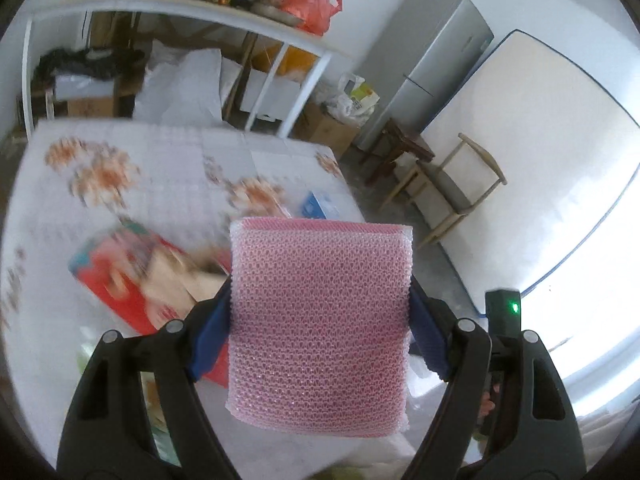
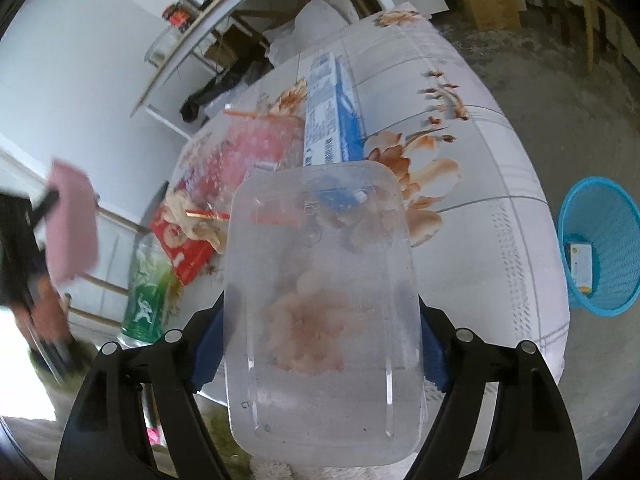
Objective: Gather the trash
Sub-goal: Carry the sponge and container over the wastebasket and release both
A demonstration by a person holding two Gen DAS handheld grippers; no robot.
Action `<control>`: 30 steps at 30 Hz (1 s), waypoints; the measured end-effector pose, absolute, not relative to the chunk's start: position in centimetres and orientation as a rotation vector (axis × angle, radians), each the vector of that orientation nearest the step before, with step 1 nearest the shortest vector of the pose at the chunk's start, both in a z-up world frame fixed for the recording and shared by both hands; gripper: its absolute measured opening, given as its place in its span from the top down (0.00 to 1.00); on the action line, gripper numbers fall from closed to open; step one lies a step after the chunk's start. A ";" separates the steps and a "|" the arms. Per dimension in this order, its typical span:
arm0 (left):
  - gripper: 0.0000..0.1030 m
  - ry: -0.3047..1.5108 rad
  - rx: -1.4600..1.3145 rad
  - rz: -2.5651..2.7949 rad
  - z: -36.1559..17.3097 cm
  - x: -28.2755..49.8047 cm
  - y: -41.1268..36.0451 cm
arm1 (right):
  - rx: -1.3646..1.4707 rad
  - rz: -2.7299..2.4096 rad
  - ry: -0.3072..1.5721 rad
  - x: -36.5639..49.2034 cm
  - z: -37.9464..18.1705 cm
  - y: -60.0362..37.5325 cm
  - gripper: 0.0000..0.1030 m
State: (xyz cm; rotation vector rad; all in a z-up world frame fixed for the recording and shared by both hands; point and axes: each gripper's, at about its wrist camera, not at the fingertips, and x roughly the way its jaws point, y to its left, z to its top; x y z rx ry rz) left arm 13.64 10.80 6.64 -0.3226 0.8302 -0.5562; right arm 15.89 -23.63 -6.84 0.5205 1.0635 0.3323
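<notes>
My left gripper is shut on a pink bubble-wrap pad, its blue pads pressing both side edges, and holds it above the flower-patterned table. In the right wrist view that pad shows blurred at the far left. My right gripper is shut on a clear plastic container, gripped across its width over the table's near edge. On the table lie a red packet, crumpled brown paper, a pink bubble bag, a blue-and-white box and a green bottle.
A blue mesh waste basket stands on the floor right of the table, with a small box inside. Behind the table is a white shelf loaded with pots and bags. A grey fridge, a wooden chair and a leaning mattress stand to the right.
</notes>
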 end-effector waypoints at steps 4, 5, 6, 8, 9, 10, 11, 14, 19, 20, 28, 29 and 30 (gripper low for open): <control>0.27 0.888 -0.407 -0.625 4.2 12.5 7.6 | 0.633 0.336 1.004 14.2 -6.6 -25.8 0.26; 0.27 0.901 -0.396 -0.647 3.9 12.5 6.5 | 0.655 0.330 0.986 13.7 -6.4 -26.8 0.26; 0.27 0.917 -0.368 -0.670 3.7 12.6 4.6 | 0.677 0.315 0.962 13.1 -6.1 -27.8 0.26; 0.27 0.941 -0.316 -0.706 3.6 12.7 1.4 | 0.717 0.256 0.891 11.5 -5.2 -30.6 0.26; 0.27 0.956 -0.290 -0.731 3.6 13.0 -0.3 | 0.734 0.217 0.857 10.7 -4.9 -32.1 0.26; 0.27 0.981 -0.259 -0.768 3.8 13.5 -3.2 | 0.753 0.174 0.824 9.9 -4.6 -33.7 0.26; 0.27 1.005 -0.238 -0.797 3.8 14.0 -5.4 | 0.785 0.116 0.787 8.9 -4.6 -36.0 0.26; 0.26 1.077 -0.135 -0.897 3.6 16.0 -14.8 | 0.939 -0.032 0.726 6.4 -6.2 -42.2 0.25; 0.26 1.215 0.050 -0.961 0.1 19.3 -29.4 | 1.179 -0.177 0.689 4.9 -11.4 -49.9 0.24; 0.26 1.241 0.073 -0.956 -1.0 20.0 -31.6 | 1.234 -0.194 0.686 5.1 -12.9 -51.3 0.24; 0.19 1.392 0.110 -0.916 -10.7 25.8 -43.0 | 1.446 -0.266 0.688 9.8 -23.2 -58.6 0.16; 0.19 1.406 0.105 -0.907 -11.8 26.3 -43.7 | 1.467 -0.286 0.697 10.2 -24.4 -59.3 0.15; 0.19 1.412 0.114 -0.891 -12.8 26.9 -44.2 | 1.489 -0.321 0.718 10.7 -26.4 -60.1 0.15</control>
